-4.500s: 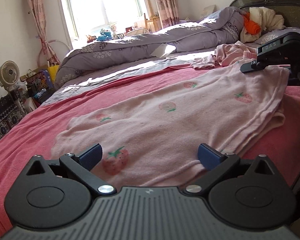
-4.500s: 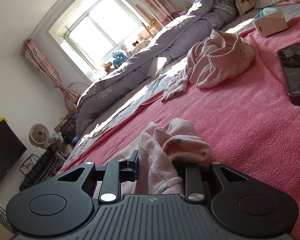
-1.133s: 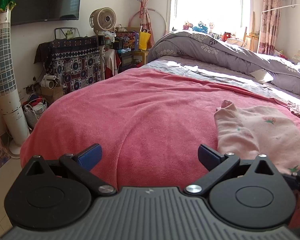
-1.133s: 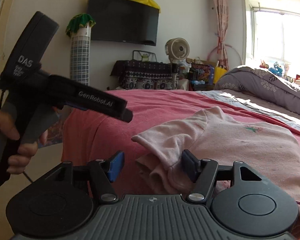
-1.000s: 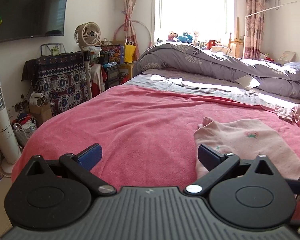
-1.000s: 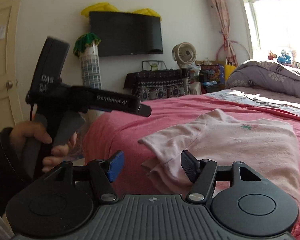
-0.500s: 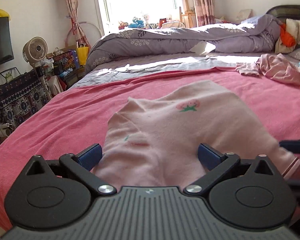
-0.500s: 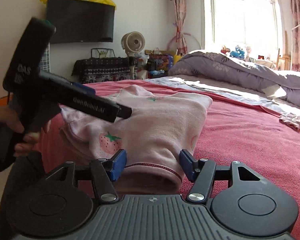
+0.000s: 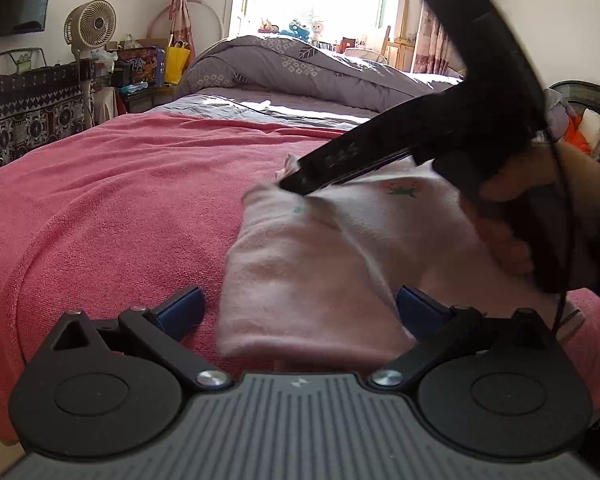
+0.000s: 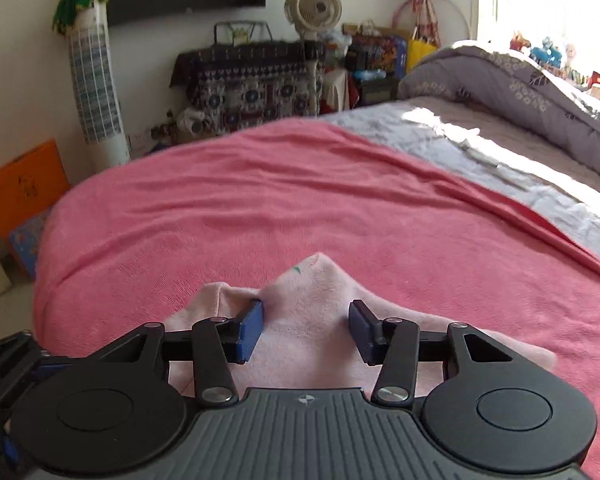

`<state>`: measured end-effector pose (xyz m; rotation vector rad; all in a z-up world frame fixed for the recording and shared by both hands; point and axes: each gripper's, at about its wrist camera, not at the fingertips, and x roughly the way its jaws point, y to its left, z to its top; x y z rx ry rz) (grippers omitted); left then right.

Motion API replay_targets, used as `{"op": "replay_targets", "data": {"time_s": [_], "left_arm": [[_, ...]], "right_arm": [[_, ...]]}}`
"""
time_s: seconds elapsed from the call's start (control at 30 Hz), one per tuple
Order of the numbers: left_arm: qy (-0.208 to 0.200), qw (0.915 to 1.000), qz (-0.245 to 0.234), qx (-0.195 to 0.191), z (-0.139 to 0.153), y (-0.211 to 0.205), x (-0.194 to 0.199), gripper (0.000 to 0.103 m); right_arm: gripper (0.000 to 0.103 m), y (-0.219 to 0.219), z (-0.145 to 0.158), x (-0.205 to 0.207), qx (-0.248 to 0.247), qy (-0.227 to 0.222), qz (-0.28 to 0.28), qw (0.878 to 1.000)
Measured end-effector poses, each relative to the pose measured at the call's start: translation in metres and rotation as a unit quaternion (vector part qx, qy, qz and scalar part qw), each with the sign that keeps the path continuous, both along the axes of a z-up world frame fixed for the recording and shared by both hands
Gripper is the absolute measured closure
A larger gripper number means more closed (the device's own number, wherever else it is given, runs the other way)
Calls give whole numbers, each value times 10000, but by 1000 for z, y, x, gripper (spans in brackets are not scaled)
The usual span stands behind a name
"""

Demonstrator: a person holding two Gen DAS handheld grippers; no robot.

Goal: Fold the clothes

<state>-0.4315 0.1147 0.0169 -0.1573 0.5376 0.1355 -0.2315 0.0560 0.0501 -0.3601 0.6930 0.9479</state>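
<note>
A folded pale pink garment with strawberry prints [image 9: 332,256] lies on the pink bedspread [image 9: 120,200]. My left gripper [image 9: 298,306] is open, its blue pads either side of the garment's near folded edge. In the left wrist view the right gripper's black body reaches across the garment, its tip pressing near the far fold. My right gripper [image 10: 305,330] is open, its blue pads [image 10: 249,330] astride a raised peak of the same garment [image 10: 312,320]. Neither jaw is closed on the cloth.
A purple quilt [image 9: 300,64] lies heaped along the far side of the bed. A fan [image 9: 90,26], a patterned cabinet [image 10: 252,84] and a tower fan [image 10: 94,80] stand beyond the bed's foot. An orange box [image 10: 24,188] sits on the floor.
The right gripper has swung over the garment and lowered onto its far fold. The left gripper has turned left and now sits at the near folded edge. Both stay open.
</note>
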Motion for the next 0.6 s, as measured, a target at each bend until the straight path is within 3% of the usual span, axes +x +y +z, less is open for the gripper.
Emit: {"op": "replay_targets", "data": {"time_s": [0.13, 0.2, 0.3, 0.43, 0.53, 0.6], "left_arm": [[-54, 9999, -13, 95, -2, -2, -1, 0], [-46, 9999, -54, 77, -1, -1, -2, 0], [53, 9998, -112, 128, 5, 5, -11, 0], [133, 9999, 26, 91, 12, 24, -30, 0], [190, 9996, 175, 130, 25, 38, -36, 0], [112, 9983, 414, 394, 42, 41, -34, 0]], "right_arm": [[46, 31, -15, 4, -199, -286, 44, 9994], [44, 27, -14, 8, -73, -159, 49, 9998], [37, -10, 6, 16, 624, 240, -77, 9977], [18, -88, 34, -8, 1495, -122, -226, 9884], [14, -137, 25, -44, 1359, -580, -89, 9890], [12, -158, 0, -70, 838, -821, -102, 9930]]}}
